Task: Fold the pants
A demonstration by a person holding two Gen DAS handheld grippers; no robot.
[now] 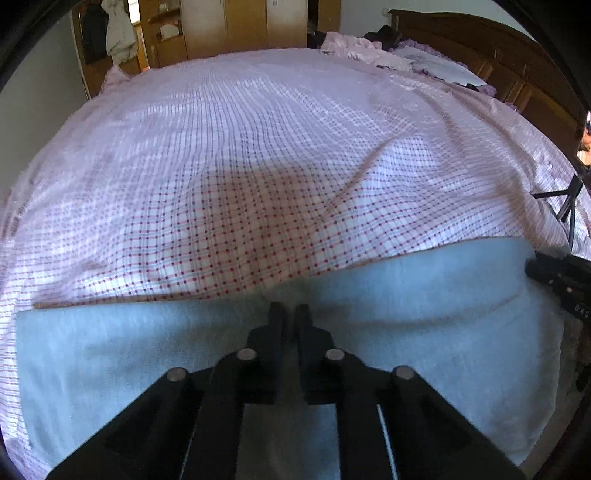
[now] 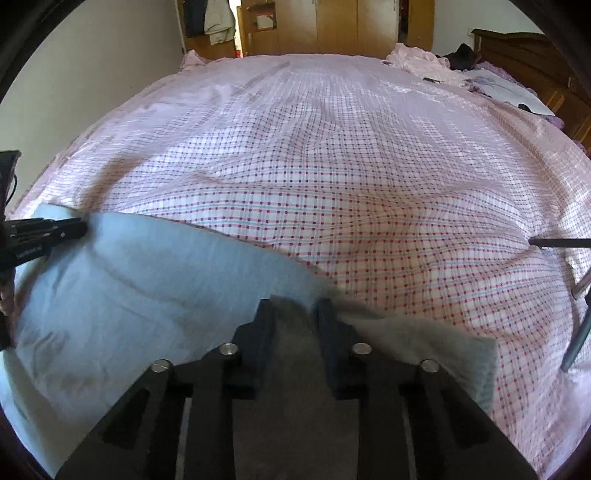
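Light blue pants [image 1: 424, 325] lie flat along the near edge of the bed and also show in the right wrist view [image 2: 155, 280]. My left gripper [image 1: 289, 312] hovers over the pants' far edge with its fingers nearly together; no cloth shows between them. My right gripper [image 2: 294, 308] is over the pants' right end with its fingers apart; grey-blue cloth lies between and under them. The right gripper shows at the right edge of the left wrist view [image 1: 561, 275], and the left gripper at the left edge of the right wrist view [image 2: 44, 234].
The bed is covered by a pink and white checked sheet [image 1: 258, 166]. Crumpled pink cloth and dark items [image 1: 362, 46] lie by the wooden headboard [image 1: 498, 55] at the far right. Wooden wardrobes [image 2: 332, 26] stand beyond the bed. A dark stand [image 2: 576, 295] leans at the right.
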